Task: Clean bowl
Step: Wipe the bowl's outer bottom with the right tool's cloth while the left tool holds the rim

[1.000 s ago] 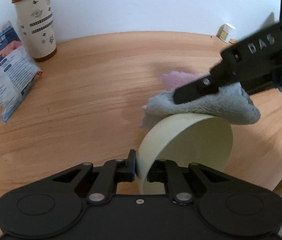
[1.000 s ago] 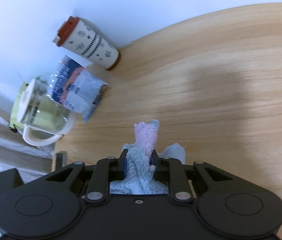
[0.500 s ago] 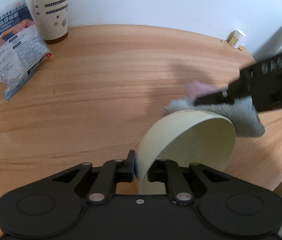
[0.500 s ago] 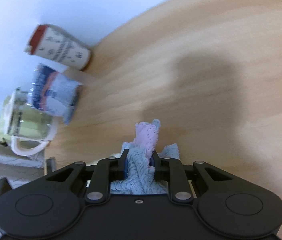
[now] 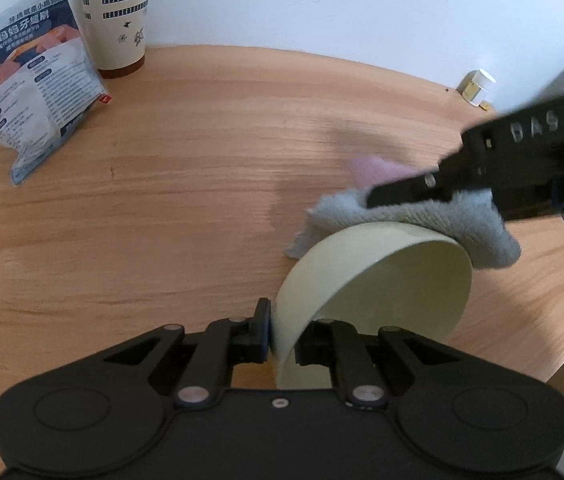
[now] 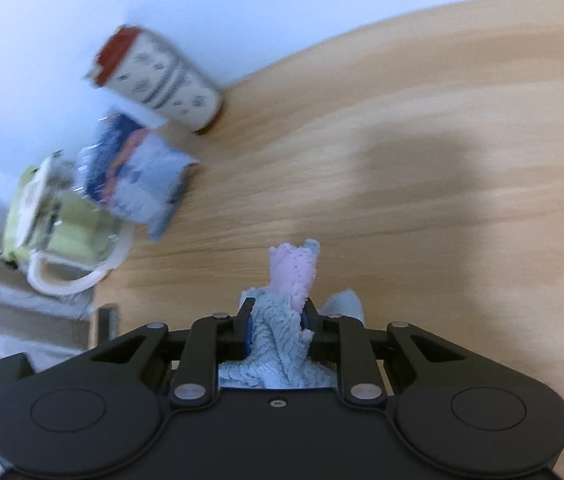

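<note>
A pale cream bowl (image 5: 386, 280) is held on its side above the wooden table, its opening facing right. My left gripper (image 5: 282, 340) is shut on the bowl's rim nearest the camera. A grey-blue cloth with a pink corner (image 5: 422, 220) drapes over the bowl's top edge. My right gripper (image 5: 410, 192) reaches in from the right, shut on that cloth. In the right wrist view the cloth (image 6: 288, 312) is bunched between the right gripper (image 6: 275, 326) and its pink tip sticks up; the bowl is hidden there.
A patterned tumbler (image 5: 115, 12) with a red lid stands at the wall. A printed packet (image 5: 29, 92) leans beside it, and a glass jug (image 6: 61, 224) with a white handle sits at the table's edge. A small white jar (image 5: 478, 86) is at the back right.
The cloth has slid along the bowl's top edge, first right and then back to the left. The left wrist view has shifted, so the tumbler and packet sit more to the right.
</note>
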Demonstrator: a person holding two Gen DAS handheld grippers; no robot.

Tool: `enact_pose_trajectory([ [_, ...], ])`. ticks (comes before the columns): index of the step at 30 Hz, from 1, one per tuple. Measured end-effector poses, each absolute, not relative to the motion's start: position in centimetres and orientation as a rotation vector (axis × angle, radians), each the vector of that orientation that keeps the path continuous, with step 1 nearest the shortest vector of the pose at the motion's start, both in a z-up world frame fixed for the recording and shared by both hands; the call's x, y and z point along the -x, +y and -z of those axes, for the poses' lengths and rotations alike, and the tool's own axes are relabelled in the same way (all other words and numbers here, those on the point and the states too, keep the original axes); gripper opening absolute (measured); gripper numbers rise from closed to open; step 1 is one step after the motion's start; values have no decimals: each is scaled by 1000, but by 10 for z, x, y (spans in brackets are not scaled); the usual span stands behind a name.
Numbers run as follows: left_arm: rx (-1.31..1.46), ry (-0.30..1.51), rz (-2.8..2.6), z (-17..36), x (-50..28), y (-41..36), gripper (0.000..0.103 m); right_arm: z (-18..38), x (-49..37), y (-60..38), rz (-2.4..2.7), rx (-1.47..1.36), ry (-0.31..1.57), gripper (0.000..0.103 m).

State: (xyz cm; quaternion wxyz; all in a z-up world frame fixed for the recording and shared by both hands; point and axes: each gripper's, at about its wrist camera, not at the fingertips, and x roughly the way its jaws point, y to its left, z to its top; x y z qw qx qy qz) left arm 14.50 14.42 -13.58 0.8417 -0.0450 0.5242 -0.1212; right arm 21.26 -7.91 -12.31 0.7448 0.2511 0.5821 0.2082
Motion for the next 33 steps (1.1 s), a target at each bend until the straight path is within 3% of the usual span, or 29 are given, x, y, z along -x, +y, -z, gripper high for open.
enact_pose_trajectory([
  [15,93,1126,243,138,-144,145,11,169,-198,-114,-332,-716,1393,24],
  [25,10,1141,275,128,-149,139,13,146,-205,-105,-348,-661,1307,24],
  [29,-102,1132,316,116,-151,128,17,146,-203,-101,-361,-658,1292,24],
  [31,-167,1122,336,111,-151,121,29,146,-203,-102,-370,-671,1287,24],
  [33,-218,1116,355,108,-151,115,33,147,-203,-104,-382,-687,1288,24],
])
